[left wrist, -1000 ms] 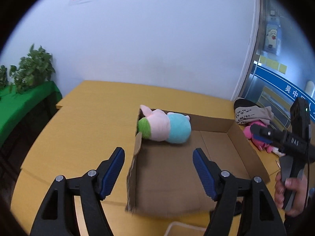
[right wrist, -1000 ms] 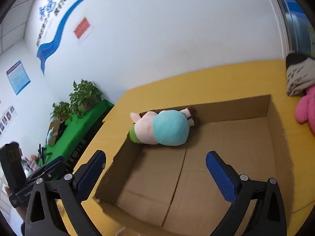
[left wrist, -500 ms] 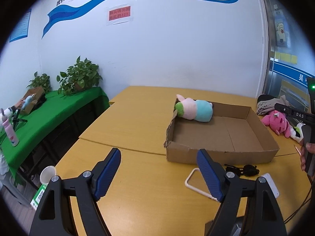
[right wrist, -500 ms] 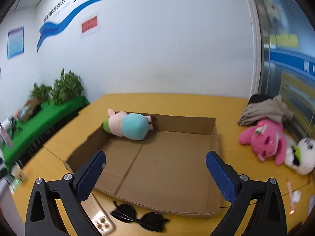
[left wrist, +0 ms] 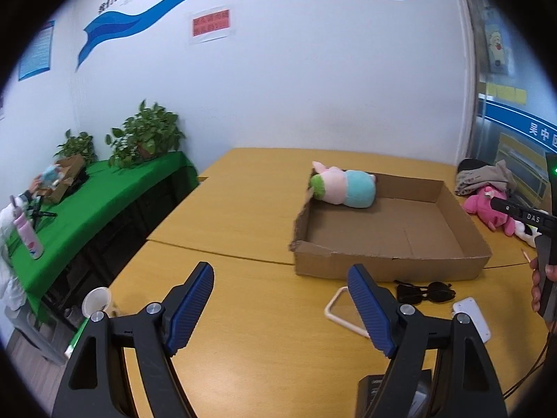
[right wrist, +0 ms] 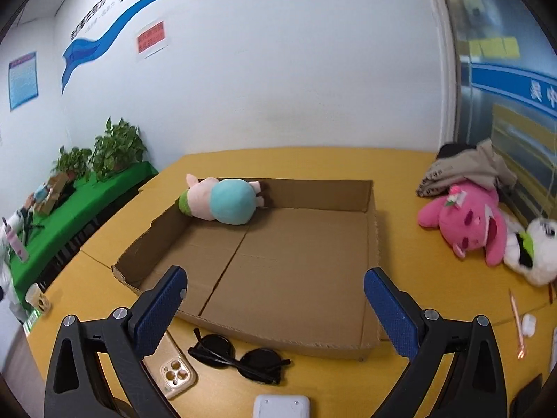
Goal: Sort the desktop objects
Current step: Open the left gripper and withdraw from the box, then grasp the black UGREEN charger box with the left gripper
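A shallow cardboard box lies on the yellow table, with a pink-and-blue plush pig in its far left corner; the pig also shows in the left wrist view. Black sunglasses, a phone in a clear case and a white device lie in front of the box. A pink plush and a white plush lie to the right. My left gripper is open and empty, back from the box. My right gripper is open and empty over the box's near edge.
A folded cloth bundle lies behind the pink plush. A pen and a small white case lie at the right. A green-covered side table with plants stands at the left. A paper cup is near the left table edge.
Both grippers have pulled back and up from the box, from just over it to the table's near side. Both stay open. The pig lies still in the box.
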Tool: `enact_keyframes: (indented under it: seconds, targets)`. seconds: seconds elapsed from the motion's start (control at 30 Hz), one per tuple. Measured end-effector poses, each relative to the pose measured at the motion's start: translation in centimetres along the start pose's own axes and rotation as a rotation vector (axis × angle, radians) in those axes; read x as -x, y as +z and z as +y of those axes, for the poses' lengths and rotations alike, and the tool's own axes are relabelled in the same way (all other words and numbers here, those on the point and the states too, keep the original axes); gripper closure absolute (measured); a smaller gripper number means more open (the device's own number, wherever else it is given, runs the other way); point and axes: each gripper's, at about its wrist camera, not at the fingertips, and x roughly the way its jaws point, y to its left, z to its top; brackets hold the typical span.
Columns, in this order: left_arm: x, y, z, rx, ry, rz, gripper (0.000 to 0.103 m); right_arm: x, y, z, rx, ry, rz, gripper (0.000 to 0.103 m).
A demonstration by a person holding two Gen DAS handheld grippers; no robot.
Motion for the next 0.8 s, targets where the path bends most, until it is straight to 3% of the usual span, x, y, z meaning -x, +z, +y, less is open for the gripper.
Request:
enact_keyframes:
  seconds: [0.13,0.2,0.37,0.57,0.8]
  targets:
    - [-2.6,0.3,-1.8,0.013,-0.089,0.025,0.024,2.1,-1.3,-4.2,-0.163,0.106,-0.01,0.0]
    - [-3.9,0.7,-2.6,0.019,-0.157,0.04,0.024,3.2,-1.9,-5.0,-0.174,0.123,0.006,0.0]
    - [-6.7,1.8,-6.2,-0.056,-0.228,0.073,0.024,4.1,-3.1,-4.2,-0.08,0.008,0.049,0.0]
    - [-7.2,2.9,-9.4,-0.09,-0.308,0.075,0.024,4.6,-3.4,-2.9,-0.107,0.002,0.075,0.0]
    - [-6.0,-0.3,-8.7,-0.047,-0.383,0.06,0.024,4.5,-4.9,2.2,0.003,-0.059,0.139,0.0]
